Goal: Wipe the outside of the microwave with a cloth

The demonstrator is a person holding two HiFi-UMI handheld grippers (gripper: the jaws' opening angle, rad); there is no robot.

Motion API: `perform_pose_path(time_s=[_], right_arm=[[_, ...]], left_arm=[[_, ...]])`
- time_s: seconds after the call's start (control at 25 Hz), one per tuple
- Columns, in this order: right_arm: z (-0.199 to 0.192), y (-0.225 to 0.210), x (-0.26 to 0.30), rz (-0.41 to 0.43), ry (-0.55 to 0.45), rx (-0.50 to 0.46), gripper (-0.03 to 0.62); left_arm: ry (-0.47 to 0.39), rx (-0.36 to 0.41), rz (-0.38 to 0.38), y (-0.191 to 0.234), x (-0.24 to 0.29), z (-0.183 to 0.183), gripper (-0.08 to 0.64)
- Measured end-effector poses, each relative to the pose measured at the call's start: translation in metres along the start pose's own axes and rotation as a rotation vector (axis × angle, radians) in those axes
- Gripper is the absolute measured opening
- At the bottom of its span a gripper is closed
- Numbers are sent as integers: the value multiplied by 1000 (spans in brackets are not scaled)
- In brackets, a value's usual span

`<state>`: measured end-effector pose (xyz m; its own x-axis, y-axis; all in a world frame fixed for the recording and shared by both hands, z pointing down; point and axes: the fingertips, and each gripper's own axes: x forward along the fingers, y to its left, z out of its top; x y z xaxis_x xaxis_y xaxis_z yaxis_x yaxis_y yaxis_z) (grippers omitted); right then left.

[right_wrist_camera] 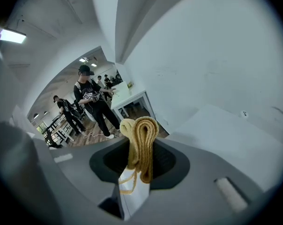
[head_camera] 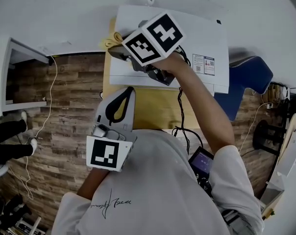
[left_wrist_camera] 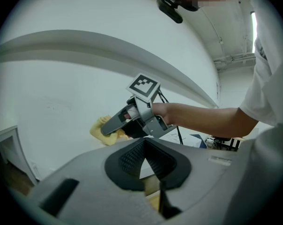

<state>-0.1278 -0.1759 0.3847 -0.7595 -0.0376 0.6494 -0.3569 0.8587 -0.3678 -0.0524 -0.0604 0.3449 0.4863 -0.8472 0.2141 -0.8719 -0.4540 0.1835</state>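
Where the cloth sits: folded, pinched in your right claw, at the left rear corner of the microwave top.
Microwave: press the cloth flat and sweep overlapping strokes toward the right.
Left claw: closed, empty, near your chest.
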Motion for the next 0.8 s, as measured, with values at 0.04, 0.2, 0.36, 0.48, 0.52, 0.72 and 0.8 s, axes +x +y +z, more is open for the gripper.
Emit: perform_pose_path(time_s=[0.04, 0.2, 0.36, 0.48, 0.52, 0.72, 0.8], right_arm=[[-1, -1, -7, -3, -8, 1, 121], [-14, -15, -45, -41, -43, 40, 121], [-36, -32, -85, -91, -77, 98, 121], [-54, -45, -112, -140, -91, 134, 121], [-61, -49, -121, -158, -96, 147, 121], [-97, -73, -169, -261, -110, 209, 123], [-112, -83, -191, -305, -114, 235, 123]], left_arm=[[6, 0, -2, 1, 0, -3, -9], [22, 10, -35, -9, 2, -11, -9], [34, 23, -68, -23, 3, -16, -9], [47, 34, -84, -29, 3, -19, -9], [51, 38, -90, -31, 2, -19, -8], [54, 55, -118, -44, 3, -20, -8], [53, 51, -122, -49, 4, -21, -8]])
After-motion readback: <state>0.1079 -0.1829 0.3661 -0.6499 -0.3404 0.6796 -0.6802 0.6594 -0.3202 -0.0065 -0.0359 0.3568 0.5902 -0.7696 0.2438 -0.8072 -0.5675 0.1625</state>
